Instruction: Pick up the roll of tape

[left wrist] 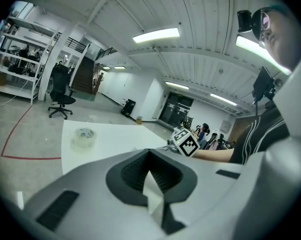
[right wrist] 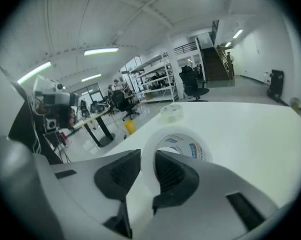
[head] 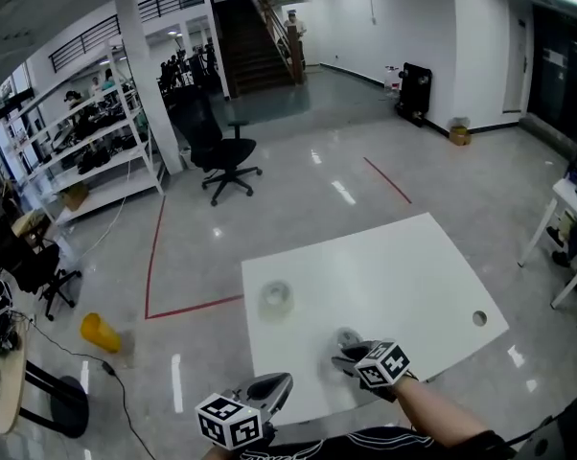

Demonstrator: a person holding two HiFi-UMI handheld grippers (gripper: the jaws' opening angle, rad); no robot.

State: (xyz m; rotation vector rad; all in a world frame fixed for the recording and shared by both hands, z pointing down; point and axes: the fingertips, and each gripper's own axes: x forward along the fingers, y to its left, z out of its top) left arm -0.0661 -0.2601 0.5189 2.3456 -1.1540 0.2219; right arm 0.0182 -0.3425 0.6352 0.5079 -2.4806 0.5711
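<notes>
Two rolls of tape are on the white table (head: 413,257). A whitish roll with printed core (right wrist: 179,143) sits near the front edge, also seen as the roll (head: 347,337) in the head view. My right gripper (right wrist: 149,160) is shut on its wall, one jaw inside the ring and one outside, with the roll tilted up. In the head view the right gripper (head: 350,352) is at the table's front. A clear roll (head: 276,297) lies further left, untouched. My left gripper (head: 272,385) hovers at the front edge, shut on nothing, and the clear roll (left wrist: 84,137) lies well ahead of it.
The table has a small round hole (head: 479,318) near its right corner. A black office chair (head: 223,151) and white shelves (head: 92,137) stand beyond on the shiny floor. A yellow object (head: 100,332) lies on the floor at left. Another table (head: 574,199) is at the right.
</notes>
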